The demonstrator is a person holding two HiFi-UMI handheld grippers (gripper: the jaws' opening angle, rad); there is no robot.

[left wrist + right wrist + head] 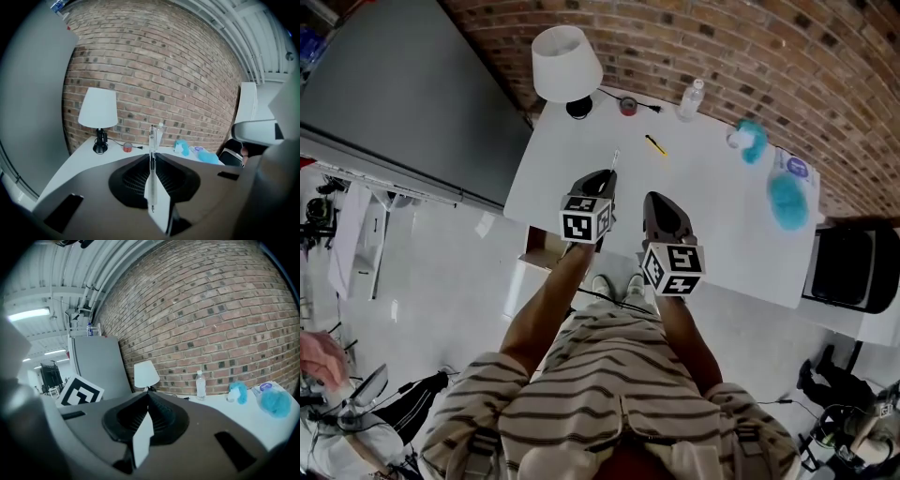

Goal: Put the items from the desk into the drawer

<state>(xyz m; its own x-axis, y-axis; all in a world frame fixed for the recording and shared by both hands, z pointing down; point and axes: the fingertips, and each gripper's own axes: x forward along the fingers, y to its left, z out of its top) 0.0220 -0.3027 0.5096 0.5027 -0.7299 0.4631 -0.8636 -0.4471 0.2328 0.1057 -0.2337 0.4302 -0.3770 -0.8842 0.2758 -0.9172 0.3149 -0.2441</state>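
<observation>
My left gripper (605, 176) hovers over the near left part of the white desk (722, 234), shut on a clear pen (151, 161). The pen stands up between the jaws, and its end (615, 157) sticks out past the fingertips. My right gripper (657, 198) is beside it to the right, shut with nothing in it (148, 397). On the desk lie a yellow pen (655, 145), a red tape roll (627, 106), a water bottle (691, 98), a blue fluffy item (752, 140) and a packet with a blue fluffy item on it (788, 192). No drawer shows clearly.
A white lamp (566, 64) stands at the desk's far left corner with a black cable (649, 108) beside it. A brick wall (750, 47) runs behind the desk. There is a grey panel (394, 94) to the left, a black chair (848, 267) to the right, and a white unit (530, 277) under the near edge.
</observation>
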